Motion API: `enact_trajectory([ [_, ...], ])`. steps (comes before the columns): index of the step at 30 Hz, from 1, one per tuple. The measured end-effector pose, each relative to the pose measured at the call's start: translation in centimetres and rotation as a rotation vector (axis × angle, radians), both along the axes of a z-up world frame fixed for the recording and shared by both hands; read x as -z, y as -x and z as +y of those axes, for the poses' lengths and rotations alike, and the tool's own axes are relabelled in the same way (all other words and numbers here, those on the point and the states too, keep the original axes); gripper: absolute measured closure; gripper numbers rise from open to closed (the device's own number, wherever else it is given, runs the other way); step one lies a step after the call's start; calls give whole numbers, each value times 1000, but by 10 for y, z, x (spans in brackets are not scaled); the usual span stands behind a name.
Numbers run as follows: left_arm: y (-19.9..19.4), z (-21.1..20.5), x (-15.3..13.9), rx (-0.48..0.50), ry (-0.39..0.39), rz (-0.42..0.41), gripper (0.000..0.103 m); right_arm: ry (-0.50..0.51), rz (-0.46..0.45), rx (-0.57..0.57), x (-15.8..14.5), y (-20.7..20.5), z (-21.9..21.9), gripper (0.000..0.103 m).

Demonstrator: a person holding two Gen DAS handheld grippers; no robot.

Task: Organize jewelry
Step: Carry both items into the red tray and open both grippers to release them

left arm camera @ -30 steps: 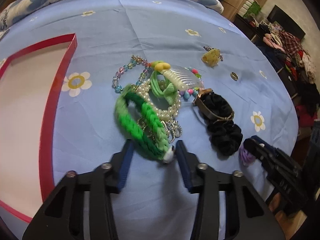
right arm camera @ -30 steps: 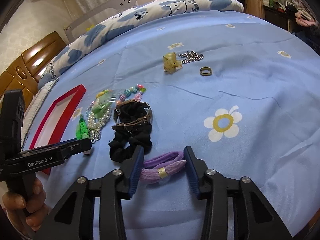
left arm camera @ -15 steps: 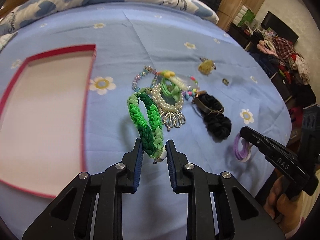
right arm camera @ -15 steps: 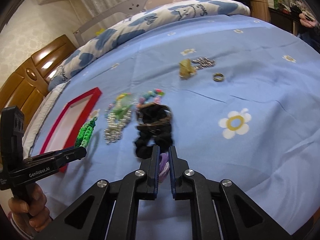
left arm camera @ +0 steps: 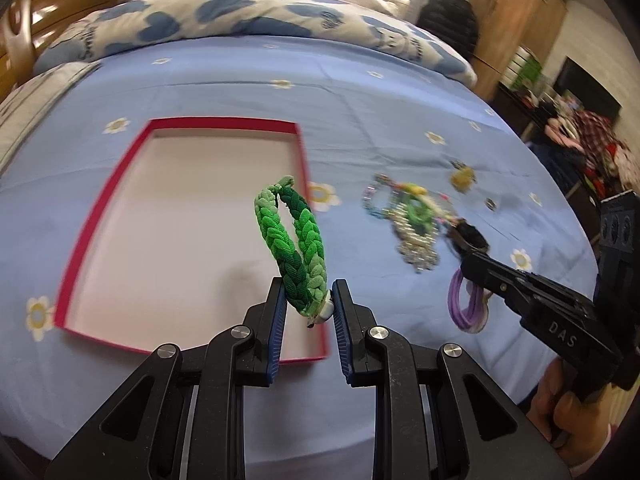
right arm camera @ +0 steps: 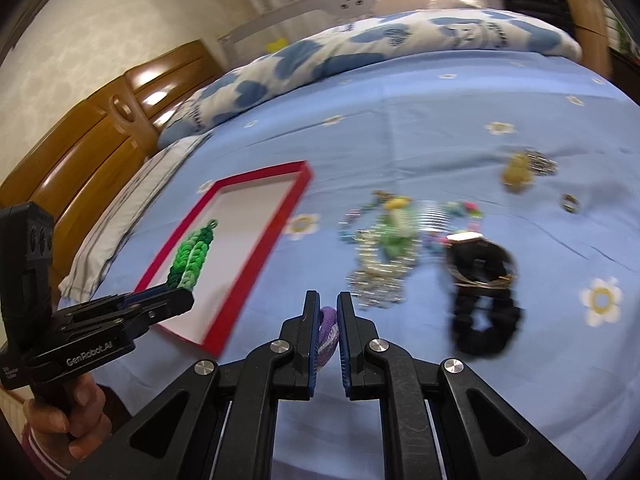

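My left gripper (left arm camera: 308, 300) is shut on a green braided bracelet (left arm camera: 294, 240) and holds it in the air over the right part of a red-rimmed tray (left arm camera: 100, 216) with a white floor. The bracelet also shows in the right wrist view (right arm camera: 190, 258) above the tray (right arm camera: 266, 236). My right gripper (right arm camera: 328, 312) is shut on a purple hair tie (right arm camera: 329, 334), lifted off the bed; it hangs from the jaws in the left wrist view (left arm camera: 466, 304).
On the blue flowered sheet (right arm camera: 440, 120) lie a heap of bead and pearl bracelets with a comb (right arm camera: 384, 248), a black scrunchie with a watch (right arm camera: 484, 300), a yellow charm on a chain (right arm camera: 520, 170) and a ring (right arm camera: 570, 202). Pillows lie at the back.
Both grippers have lifted and swung left toward the tray, the left carrying the green bracelet over it, the right carrying the purple hair tie. A second ago both were open around their items.
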State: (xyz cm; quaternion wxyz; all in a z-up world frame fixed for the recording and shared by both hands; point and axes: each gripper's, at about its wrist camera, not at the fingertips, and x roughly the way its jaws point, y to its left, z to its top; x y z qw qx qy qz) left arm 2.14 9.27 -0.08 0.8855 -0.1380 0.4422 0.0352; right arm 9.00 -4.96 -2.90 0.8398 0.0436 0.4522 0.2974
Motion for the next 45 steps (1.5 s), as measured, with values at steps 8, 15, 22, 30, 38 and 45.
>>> enact_trajectory([
  [8,9,47,1,-93,-31,13,82,-21,-4,-92,-3,-7,56,95],
  [15,8,81,12,-146,-38,59,82,-41,7,-160,-2,-13,100,95],
  [22,6,97,22,-175,-54,86,82,-35,65,-229,16,-12,143,95],
  [30,4,108,44,-190,-45,149,82,14,127,-276,45,-13,170,95],
  [38,1,107,57,-184,-49,195,80,50,146,-282,57,-17,173,92],
  [45,0,105,56,-185,-64,208,66,62,144,-292,56,-18,175,87],
])
